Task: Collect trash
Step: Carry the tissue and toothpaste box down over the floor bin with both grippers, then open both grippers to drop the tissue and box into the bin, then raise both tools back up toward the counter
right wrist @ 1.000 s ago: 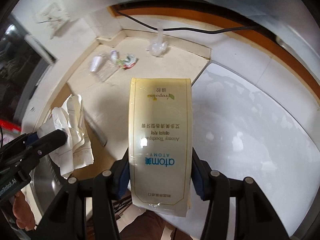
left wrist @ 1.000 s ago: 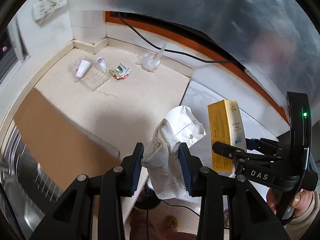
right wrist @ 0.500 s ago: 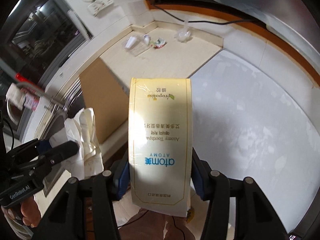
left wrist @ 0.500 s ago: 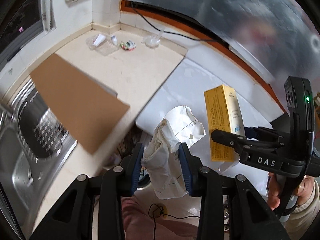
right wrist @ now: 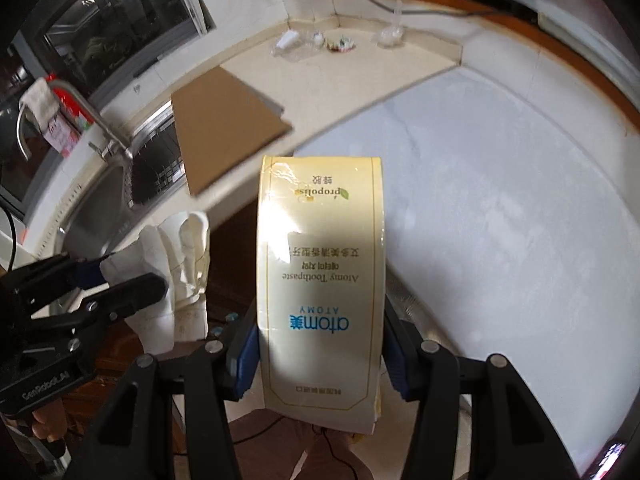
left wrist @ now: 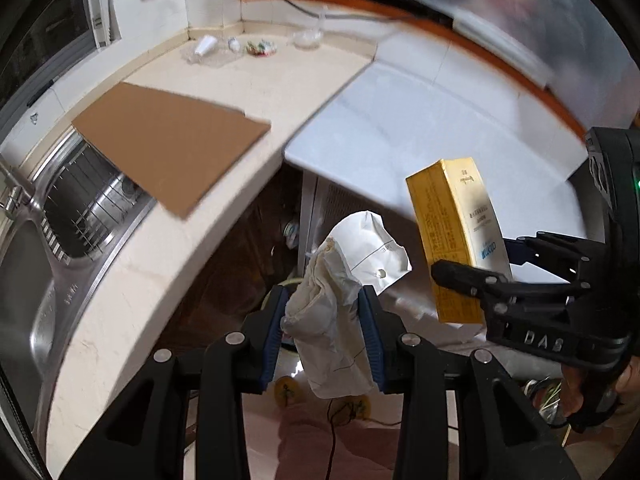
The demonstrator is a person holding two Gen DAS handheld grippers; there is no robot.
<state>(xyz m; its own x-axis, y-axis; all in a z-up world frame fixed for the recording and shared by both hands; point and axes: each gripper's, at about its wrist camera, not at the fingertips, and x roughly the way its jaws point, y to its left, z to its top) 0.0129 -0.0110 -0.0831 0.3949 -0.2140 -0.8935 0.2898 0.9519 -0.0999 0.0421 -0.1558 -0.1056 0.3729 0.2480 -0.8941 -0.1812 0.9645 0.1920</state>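
Both grippers pulled back off the counter [left wrist: 132, 280], left gripper [left wrist: 323, 328] clamping crumpled paper [left wrist: 340, 280], right gripper [right wrist: 320, 344] clamping toothpaste box [right wrist: 320, 280], floor seemingly below.

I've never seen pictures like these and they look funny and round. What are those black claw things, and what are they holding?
The claws are grabbers, one held in each of a person's hands. A little round-eyed camera sits on each, looking along its two fingers, so you get one picture per grabber.

The left gripper squeezes a crumpled paper wad. The right gripper squeezes a yellow toothpaste box. Each picture also shows the other grabber off to one side.

Both are out past the counter's front edge, with the floor below. On the counter lies a piece of brown cardboard, partly over the metal sink. In the far corner sits more trash: a clear plastic tray, a colourful wrapper and a clear plastic bag.
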